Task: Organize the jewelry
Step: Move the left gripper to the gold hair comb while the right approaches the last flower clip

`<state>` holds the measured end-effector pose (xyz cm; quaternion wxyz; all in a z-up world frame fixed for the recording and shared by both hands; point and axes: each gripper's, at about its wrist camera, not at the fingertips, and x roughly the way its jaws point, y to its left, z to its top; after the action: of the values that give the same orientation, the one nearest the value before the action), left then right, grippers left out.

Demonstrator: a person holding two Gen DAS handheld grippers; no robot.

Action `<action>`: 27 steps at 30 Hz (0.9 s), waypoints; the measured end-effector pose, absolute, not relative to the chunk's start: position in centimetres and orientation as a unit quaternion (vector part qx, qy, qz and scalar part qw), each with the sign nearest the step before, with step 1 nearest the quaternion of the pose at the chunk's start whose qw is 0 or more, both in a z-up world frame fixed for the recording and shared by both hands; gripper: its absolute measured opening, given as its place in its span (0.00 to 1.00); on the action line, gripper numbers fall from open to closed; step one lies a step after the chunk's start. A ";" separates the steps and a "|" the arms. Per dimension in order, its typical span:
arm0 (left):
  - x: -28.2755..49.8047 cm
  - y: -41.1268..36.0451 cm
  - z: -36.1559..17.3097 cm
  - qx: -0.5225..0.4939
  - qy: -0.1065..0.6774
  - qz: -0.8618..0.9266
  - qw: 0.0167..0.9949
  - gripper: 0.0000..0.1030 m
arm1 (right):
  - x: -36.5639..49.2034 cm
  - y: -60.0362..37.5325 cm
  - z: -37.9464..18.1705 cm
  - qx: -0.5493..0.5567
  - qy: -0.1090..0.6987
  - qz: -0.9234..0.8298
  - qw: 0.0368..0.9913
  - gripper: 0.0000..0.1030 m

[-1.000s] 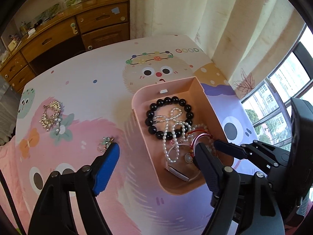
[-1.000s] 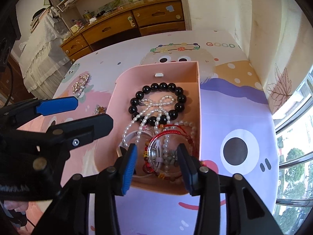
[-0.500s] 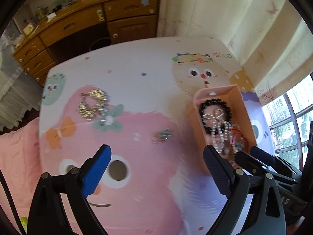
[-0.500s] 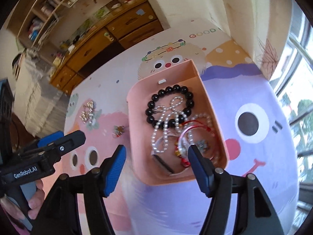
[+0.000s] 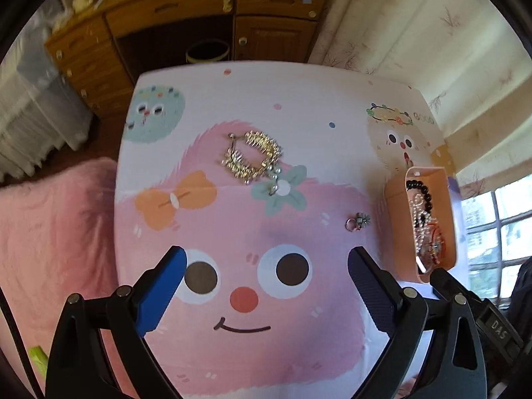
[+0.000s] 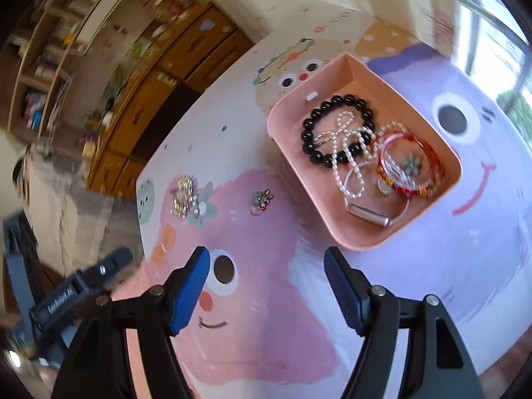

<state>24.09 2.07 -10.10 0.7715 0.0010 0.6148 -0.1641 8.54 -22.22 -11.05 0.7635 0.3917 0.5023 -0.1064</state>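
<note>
Surface: a table under a cartoon-printed cloth (image 5: 252, 349), a wooden dresser (image 5: 186, 16) behind it. Nearest, the left gripper (image 5: 266, 286) and right gripper (image 6: 267, 286) hover with jaws spread wide, holding nothing. Ahead of the left gripper and slightly right lies a small flower ring (image 5: 357, 222); beyond, dead ahead, the gold necklace (image 5: 251, 158), lying crosswise. The pink tray (image 6: 335, 229), already holding bracelets, sits right. The left gripper appears better placed.
</note>
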 end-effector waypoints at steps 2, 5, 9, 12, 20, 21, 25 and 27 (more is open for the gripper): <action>24.9 3.3 -10.4 -0.022 0.624 -0.163 0.764 0.94 | 8.6 -21.6 -10.7 0.413 0.494 -0.128 0.754 0.69; 26.2 5.2 -10.7 -0.036 0.627 -0.149 0.764 0.94 | 9.1 -20.8 -10.2 0.444 0.481 -0.149 0.741 0.69; 28.3 6.9 -11.8 -0.076 0.642 -0.136 0.751 0.95 | 10.4 -20.3 -10.1 0.493 0.463 -0.185 0.713 0.69; 29.8 7.4 -12.9 -0.118 0.659 -0.134 0.731 0.95 | 11.2 -20.5 -10.9 0.543 0.445 -0.214 0.679 0.69; 33.1 5.7 -15.8 -0.138 0.670 -0.114 0.720 0.95 | 12.0 -21.4 -14.3 0.634 0.410 -0.301 0.583 0.69; 33.5 5.2 -16.3 -0.130 0.672 -0.111 0.720 0.95 | 12.2 -21.4 -14.8 0.630 0.420 -0.311 0.575 0.69; 34.2 2.8 -18.5 -0.094 0.679 -0.123 0.717 0.95 | 13.4 -21.5 -16.5 0.616 0.451 -0.330 0.555 0.69; 34.5 1.9 -19.3 -0.081 0.681 -0.119 0.718 0.95 | 13.7 -21.6 -16.8 0.612 0.453 -0.347 0.548 0.69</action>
<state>34.50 1.88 -19.32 0.7178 -0.0815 0.6811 -0.1190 13.74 -21.62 -16.80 0.5484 0.6115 0.4526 -0.3471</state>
